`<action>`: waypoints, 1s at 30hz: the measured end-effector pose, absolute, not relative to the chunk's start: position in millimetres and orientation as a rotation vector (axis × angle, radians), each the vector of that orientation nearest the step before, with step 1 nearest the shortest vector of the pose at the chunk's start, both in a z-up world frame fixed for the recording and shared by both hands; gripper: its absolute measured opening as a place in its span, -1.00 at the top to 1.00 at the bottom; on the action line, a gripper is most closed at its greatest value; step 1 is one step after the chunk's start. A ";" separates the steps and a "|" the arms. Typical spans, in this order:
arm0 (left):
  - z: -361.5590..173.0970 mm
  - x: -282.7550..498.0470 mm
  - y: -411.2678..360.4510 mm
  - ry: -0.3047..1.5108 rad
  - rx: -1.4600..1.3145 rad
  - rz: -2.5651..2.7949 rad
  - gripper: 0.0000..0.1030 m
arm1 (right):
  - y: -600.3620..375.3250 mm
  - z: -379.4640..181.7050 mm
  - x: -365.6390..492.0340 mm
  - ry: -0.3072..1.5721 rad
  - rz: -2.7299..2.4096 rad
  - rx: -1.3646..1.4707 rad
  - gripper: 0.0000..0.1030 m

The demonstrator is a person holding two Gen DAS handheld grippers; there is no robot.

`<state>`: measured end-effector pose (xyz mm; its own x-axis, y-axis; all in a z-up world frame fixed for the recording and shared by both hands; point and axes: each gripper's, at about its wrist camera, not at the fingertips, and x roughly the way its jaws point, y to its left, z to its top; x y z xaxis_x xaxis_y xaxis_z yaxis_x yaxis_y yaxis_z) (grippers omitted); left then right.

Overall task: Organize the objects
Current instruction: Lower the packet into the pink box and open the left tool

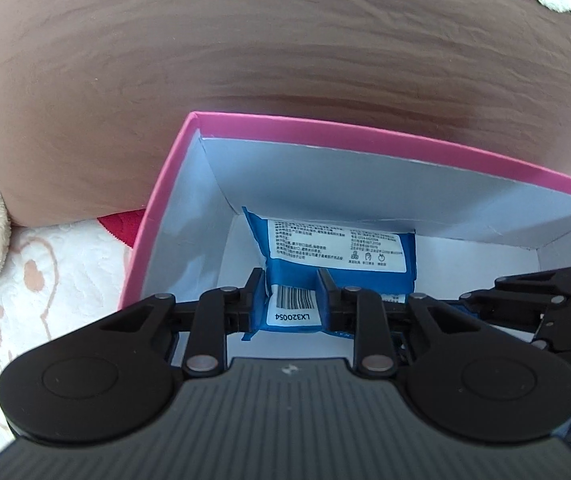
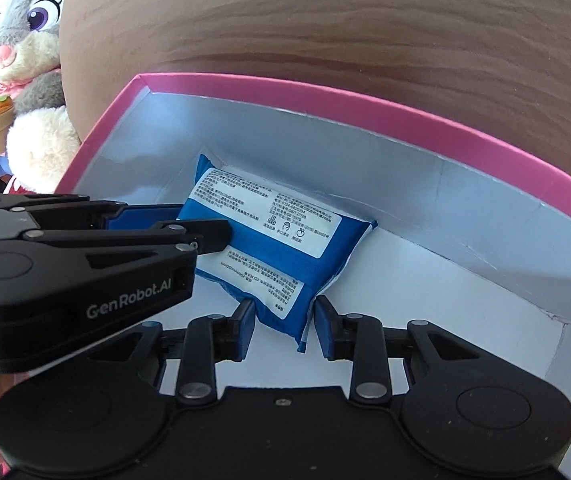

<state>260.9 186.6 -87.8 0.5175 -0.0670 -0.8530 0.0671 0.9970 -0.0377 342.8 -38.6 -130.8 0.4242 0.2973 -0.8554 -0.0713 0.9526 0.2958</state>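
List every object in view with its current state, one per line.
blue wipes pack: inside the box, label side up, one end against the back wall.
pink box: open, no lid on.
left gripper: shut on the blue wipes pack at its barcode end.
right gripper: jaws astride a corner of the pack; contact unclear.
plush rabbit: upright outside the box.
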 end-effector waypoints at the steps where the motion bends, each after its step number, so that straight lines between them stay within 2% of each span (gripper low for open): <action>1: -86.0 259.3 186.1 1.015 0.007 -0.087 0.48 | -38.5 -131.6 343.5 1.109 0.232 0.238 0.29; 4: -83.3 256.4 197.5 0.986 -0.002 -0.117 0.41 | -41.1 -133.0 342.0 1.106 0.226 0.259 0.29; 20: -78.9 242.7 201.2 0.964 -0.075 -0.117 0.39 | -46.2 -137.8 341.1 1.083 0.234 0.295 0.31; 22: -82.4 244.5 194.8 0.964 -0.088 -0.116 0.39 | -55.9 -136.1 335.1 1.087 0.235 0.310 0.28; 23: -82.5 244.5 193.1 0.968 -0.096 -0.117 0.38 | -57.2 -134.3 334.0 1.092 0.224 0.308 0.16; 24: -81.2 242.2 194.8 0.979 -0.102 -0.122 0.38 | -57.3 -132.0 333.3 1.108 0.213 0.300 0.12; 30: -75.1 232.5 193.4 1.031 -0.116 -0.163 0.39 | -49.7 -102.2 319.3 1.156 0.276 0.266 0.03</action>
